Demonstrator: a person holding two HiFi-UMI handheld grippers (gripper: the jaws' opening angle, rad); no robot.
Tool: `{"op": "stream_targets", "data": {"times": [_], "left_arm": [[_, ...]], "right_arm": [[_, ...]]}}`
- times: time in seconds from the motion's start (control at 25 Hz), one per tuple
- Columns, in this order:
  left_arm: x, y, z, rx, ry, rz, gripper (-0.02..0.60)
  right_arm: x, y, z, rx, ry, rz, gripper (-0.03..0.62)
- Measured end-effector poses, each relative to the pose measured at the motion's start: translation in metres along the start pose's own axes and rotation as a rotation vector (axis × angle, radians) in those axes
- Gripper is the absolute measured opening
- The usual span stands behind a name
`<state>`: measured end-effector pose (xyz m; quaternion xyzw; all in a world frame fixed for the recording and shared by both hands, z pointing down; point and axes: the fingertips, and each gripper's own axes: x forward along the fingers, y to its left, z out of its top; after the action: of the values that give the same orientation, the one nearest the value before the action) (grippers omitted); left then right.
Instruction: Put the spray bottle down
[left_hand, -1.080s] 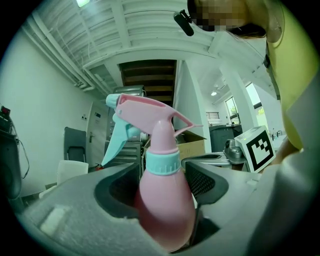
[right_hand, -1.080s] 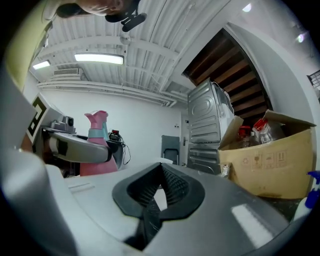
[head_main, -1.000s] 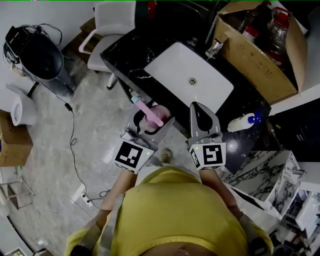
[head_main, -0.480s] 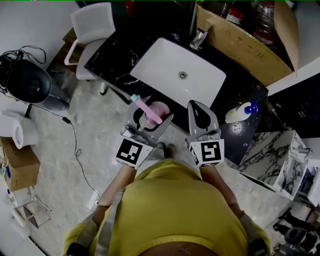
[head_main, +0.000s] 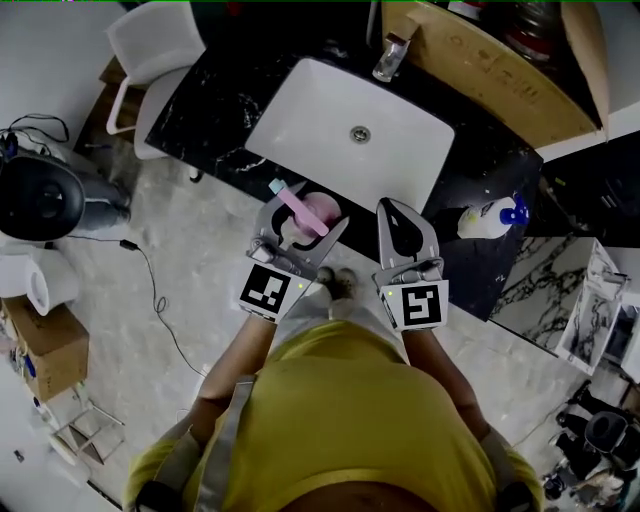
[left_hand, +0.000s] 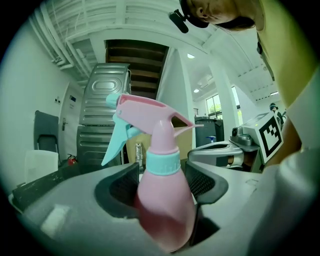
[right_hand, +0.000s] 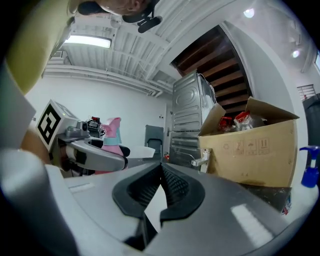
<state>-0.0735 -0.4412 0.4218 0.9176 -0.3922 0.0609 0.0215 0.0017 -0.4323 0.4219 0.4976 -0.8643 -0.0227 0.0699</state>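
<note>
A pink spray bottle (left_hand: 162, 200) with a teal collar and trigger stands upright between the jaws of my left gripper (left_hand: 161, 182), whose pads press on its body. In the head view the spray bottle (head_main: 310, 212) and the left gripper (head_main: 300, 222) hang at the front edge of the black counter (head_main: 215, 115), just before the white sink (head_main: 400, 140). My right gripper (head_main: 405, 228) is beside it, over the counter's front edge, jaws together with nothing between them. The right gripper (right_hand: 161, 182) shows its pads meeting at the tips.
A faucet (head_main: 390, 55) stands behind the sink, and a cardboard box (head_main: 480, 70) full of bottles sits at the back right. A white bottle with a blue cap (head_main: 485, 215) lies on the counter to the right. A white chair (head_main: 150, 50) stands at the left.
Both grippers have moved forward toward the sink's front edge and lower, the left one still carrying the spray bottle. The jaws have not changed.
</note>
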Motion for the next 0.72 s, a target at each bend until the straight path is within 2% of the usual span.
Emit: {"op": "stream_targets", "data": {"times": [0.4, 0.72], "left_arm": [[0.026, 0.007, -0.032, 0.022, 0.043, -0.044, 0.299], [0.038, 0.007, -0.044, 0.019, 0.071, -0.069, 0.299]], "right_arm": [[0.019, 0.002, -0.021, 0.057, 0.033, -0.008, 0.0], [0.021, -0.002, -0.03, 0.072, 0.056, -0.018, 0.0]]}}
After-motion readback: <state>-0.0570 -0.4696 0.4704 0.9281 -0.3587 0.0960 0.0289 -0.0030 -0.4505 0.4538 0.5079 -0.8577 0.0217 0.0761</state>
